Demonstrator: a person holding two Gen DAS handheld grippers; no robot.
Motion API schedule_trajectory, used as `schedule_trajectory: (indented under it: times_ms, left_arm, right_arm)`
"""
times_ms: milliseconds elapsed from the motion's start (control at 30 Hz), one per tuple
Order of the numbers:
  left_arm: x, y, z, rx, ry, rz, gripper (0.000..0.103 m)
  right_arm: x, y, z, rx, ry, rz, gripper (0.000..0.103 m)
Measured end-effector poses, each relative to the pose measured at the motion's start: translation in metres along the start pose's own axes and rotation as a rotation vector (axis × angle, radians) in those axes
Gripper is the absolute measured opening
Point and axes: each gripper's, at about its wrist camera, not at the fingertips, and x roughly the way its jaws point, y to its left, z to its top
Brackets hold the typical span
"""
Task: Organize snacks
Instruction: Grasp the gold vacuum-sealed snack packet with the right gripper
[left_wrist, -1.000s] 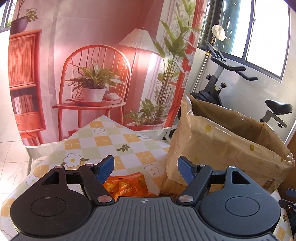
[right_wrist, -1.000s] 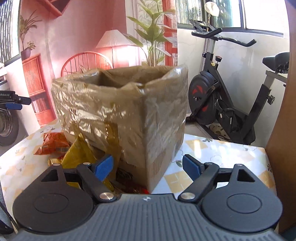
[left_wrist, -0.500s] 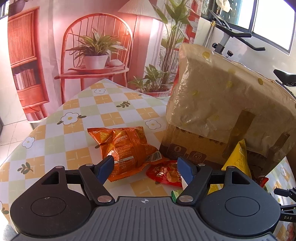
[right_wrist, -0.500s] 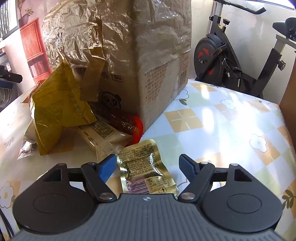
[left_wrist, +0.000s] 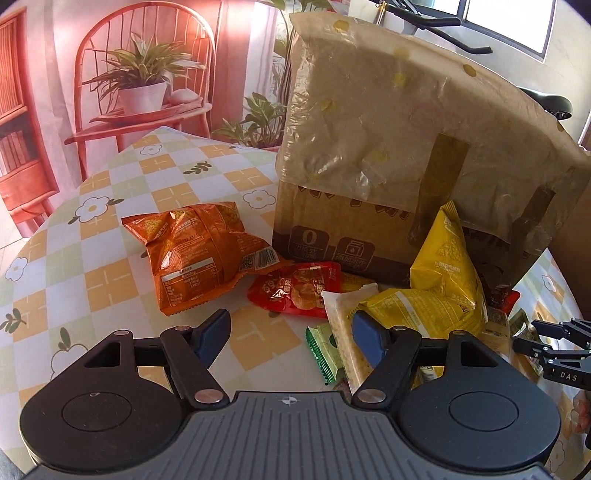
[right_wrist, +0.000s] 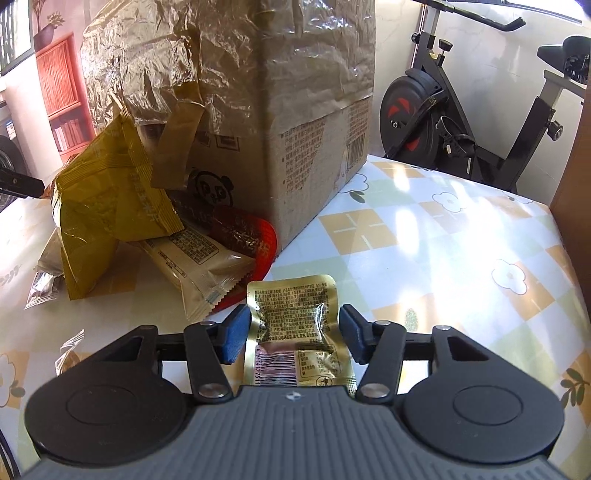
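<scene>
Tablecloth (right_wrist: 424, 236) nearer now: we've dropped, our right gripper (right_wrist: 293, 334) narrowing astride the gold sachet (right_wrist: 295, 325); left gripper (left_wrist: 291, 336) wide, empty.

Two handheld two-finger grippers, black and grey, with blue finger pads

Left gripper (left_wrist: 291, 334): ribbed grey housing marked with a small crosshair, two round black discs with a recessed circle each, black linkage arms with triangular cut-outs, silver pivot screws, blue pads (left_wrist: 213, 334). Right gripper (right_wrist: 291, 334): same build, with the same ribbed grey housing and crosshair mark, black discs, silver screws, blue pads (right_wrist: 233, 338). Its black arm, seen from the left wrist view, carries white "DAS" lettering.
</scene>
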Motion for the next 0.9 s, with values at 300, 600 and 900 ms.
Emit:
schedule_trajectory:
  times_ms: [300, 600, 900]
  left_arm:
    - [0.01, 0.001, -0.026, 0.034, 0.097, -0.059, 0.064]
    - [0.002, -0.032, -0.037, 0.112, 0.117, -0.152, 0.06]
    - [0.013, -0.102, -0.051, 0.147, 0.246, -0.285, 0.059]
  right_arm:
    - [-0.021, 0.005, -0.004, 0.106, -0.036, -0.007, 0.05]
    - [-0.05, 0.025, -0.019, 0.134, -0.017, 0.007, 0.05]
    - [-0.054, 0.027, -0.033, 0.132, -0.027, -0.016, 0.05]
